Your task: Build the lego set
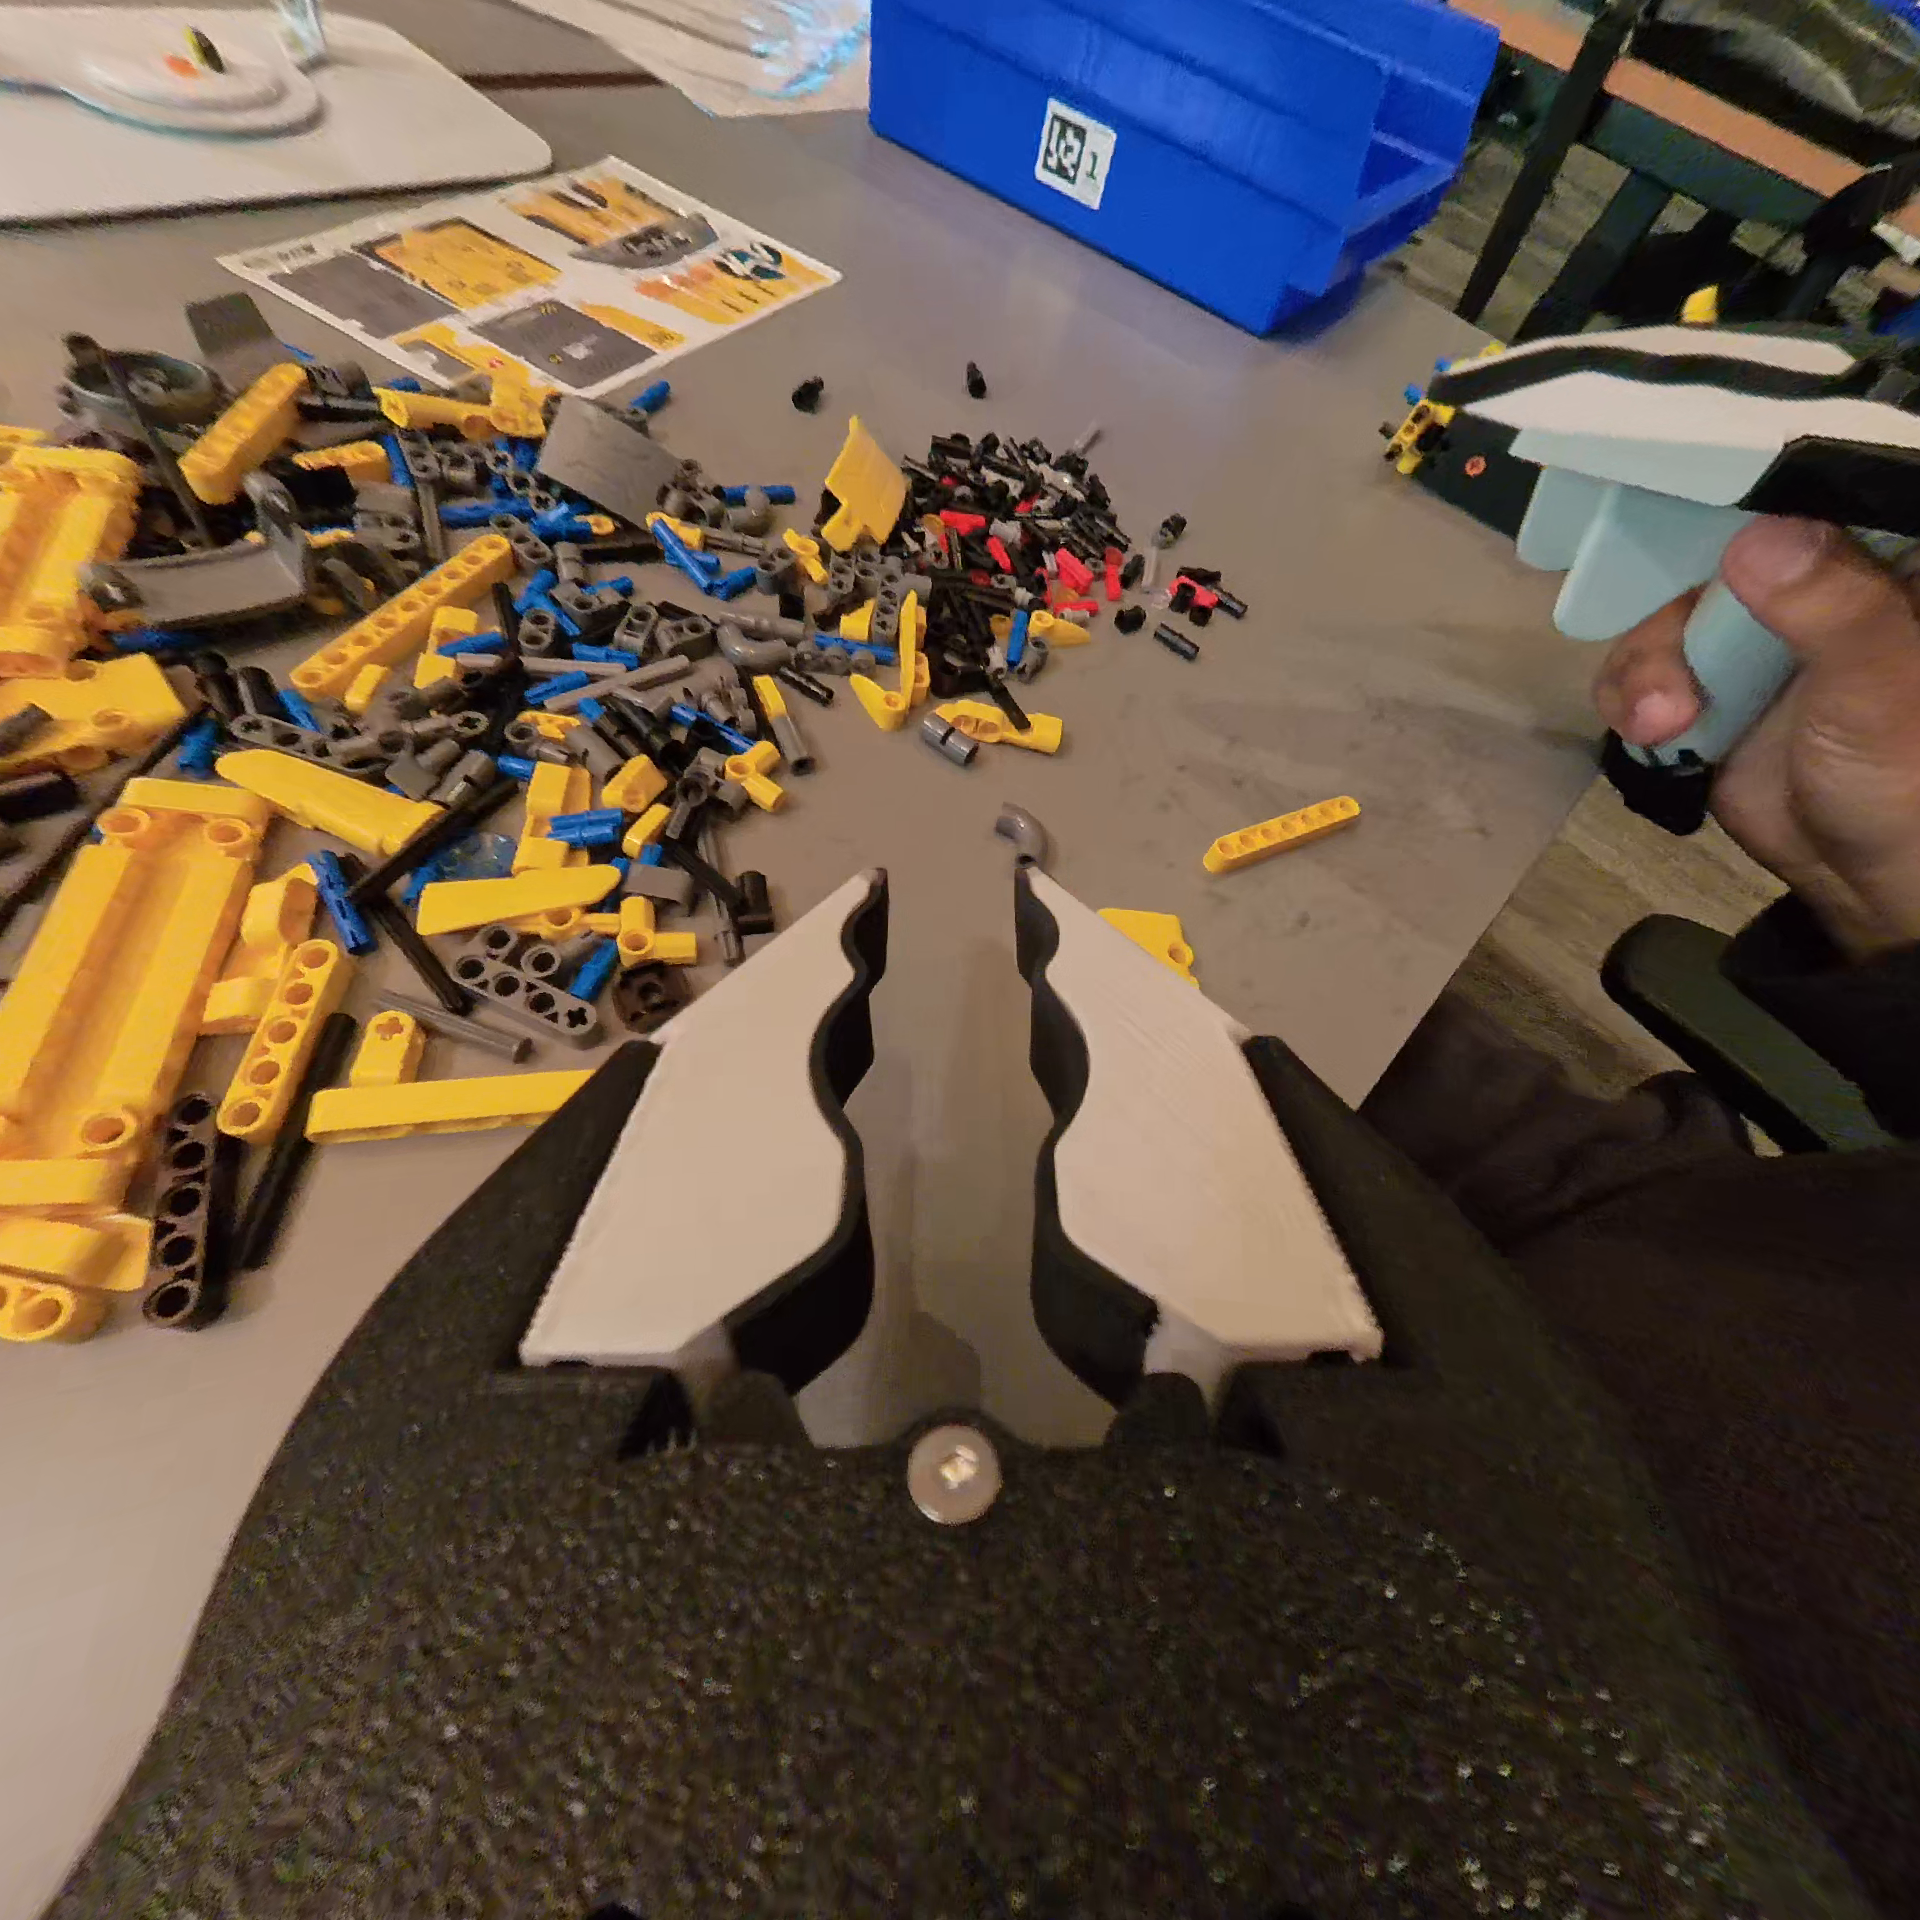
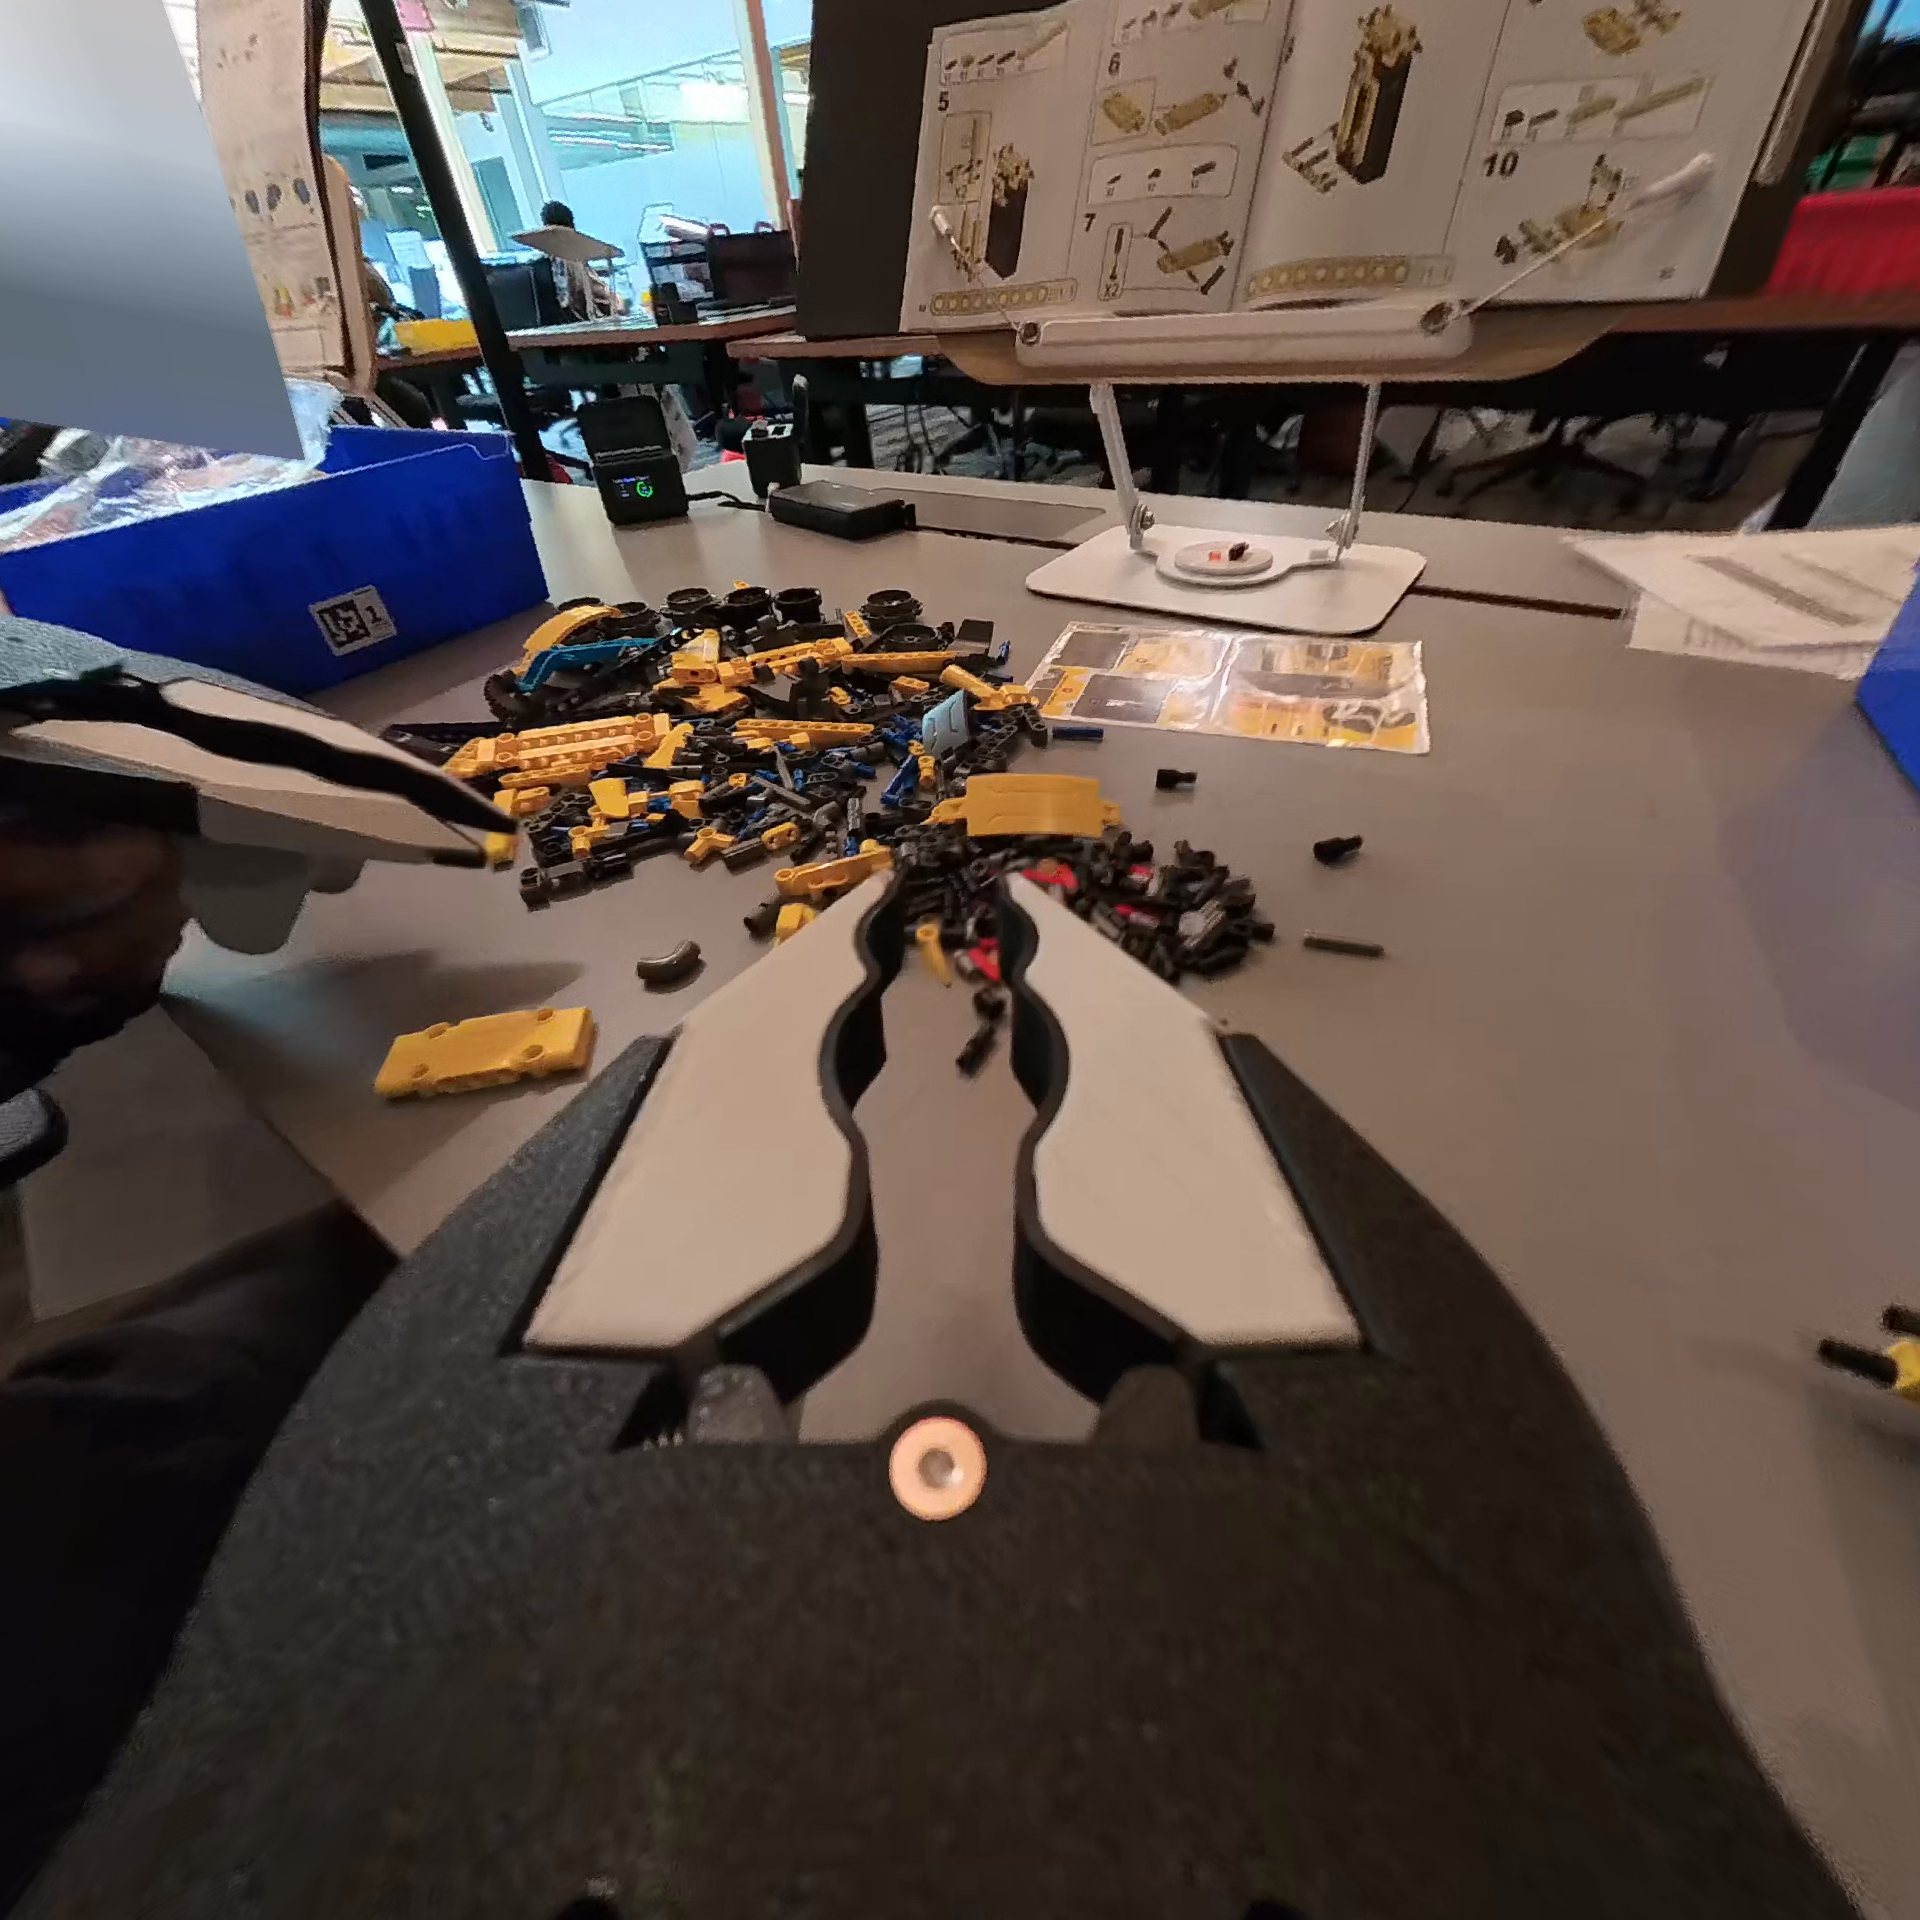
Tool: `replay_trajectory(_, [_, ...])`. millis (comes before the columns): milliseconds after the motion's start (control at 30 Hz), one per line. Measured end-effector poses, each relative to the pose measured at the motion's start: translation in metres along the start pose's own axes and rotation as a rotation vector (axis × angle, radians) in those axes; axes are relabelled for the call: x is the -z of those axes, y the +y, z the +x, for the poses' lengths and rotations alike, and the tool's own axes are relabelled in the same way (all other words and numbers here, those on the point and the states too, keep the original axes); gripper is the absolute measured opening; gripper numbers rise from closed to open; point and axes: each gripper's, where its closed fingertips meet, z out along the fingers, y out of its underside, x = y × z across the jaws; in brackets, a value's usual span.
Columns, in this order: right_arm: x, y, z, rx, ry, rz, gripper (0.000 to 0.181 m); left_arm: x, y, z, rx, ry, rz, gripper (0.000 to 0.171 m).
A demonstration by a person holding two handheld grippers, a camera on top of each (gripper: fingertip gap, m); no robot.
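Note:
My left gripper (image 1: 951, 883) is open and empty, low over the grey table (image 1: 1299, 582). A small grey elbow piece (image 1: 1021, 826) lies just past its right fingertip. A yellow flat panel (image 1: 1148, 930) lies partly hidden behind that finger. A big pile of yellow, blue, grey and black building parts (image 1: 416, 727) spreads to its left. My right gripper (image 2: 951, 883) is open and empty, its tips at the near edge of a heap of small black and red pins (image 2: 1122, 894). The left gripper (image 2: 457, 831) also shows at the left of the right wrist view.
A blue bin (image 2: 281, 582) stands at the back left. An open instruction booklet (image 2: 1299, 156) rests on a white stand (image 2: 1226, 571), with a sticker sheet (image 2: 1236, 686) in front. A yellow beam (image 1: 1281, 831) lies alone. The table edge (image 1: 1507, 935) runs close on the right. Spacing between my two grippers at the tips: around 20 cm. The small grey elbow piece (image 1: 1021, 826) sits 6 cm or so from the ends of my left fingers. It is also in sight in the right wrist view (image 2: 675, 959).

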Motion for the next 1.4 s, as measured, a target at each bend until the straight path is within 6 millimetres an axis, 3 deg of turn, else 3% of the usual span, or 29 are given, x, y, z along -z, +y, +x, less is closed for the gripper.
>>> replay_trajectory(200, [0.01, 0.024, -0.006, -0.107, -0.044, -0.009, 0.017, 0.008, 0.003, -0.006, -0.014, -0.028, 0.068, 0.023])
replay_trajectory(400, [0.006, 0.003, 0.006, -0.104, -0.036, 0.027, 0.017, 0.002, 0.006, -0.01, 0.011, -0.017, 0.048, 0.023])
replay_trajectory(533, [-0.001, 0.008, 0.005, -0.178, -0.101, -0.017, 0.017, -0.001, 0.01, -0.011, 0.017, -0.019, 0.019, 0.023])
replay_trajectory(767, [0.004, 0.002, 0.004, -0.286, -0.175, 0.051, 0.017, -0.005, 0.014, -0.011, 0.035, -0.009, -0.011, 0.023])
replay_trajectory(967, [0.015, -0.008, -0.012, -0.193, -0.251, 0.133, 0.015, -0.004, 0.011, -0.006, 0.066, 0.051, 0.005, 0.023])
replay_trajectory(1067, [0.028, -0.016, -0.024, -0.096, -0.279, 0.227, 0.0, -0.006, 0.013, -0.001, 0.09, 0.105, -0.016, 0.023])
replay_trajectory(1133, [0.033, -0.018, -0.026, -0.053, -0.261, 0.268, 0.0, -0.005, 0.011, -0.001, 0.098, 0.115, -0.004, 0.023])
replay_trajectory(1400, [0.025, -0.009, -0.029, -0.05, -0.271, 0.198, 0.0, -0.005, 0.012, 0.0, 0.093, 0.118, -0.007, 0.023])
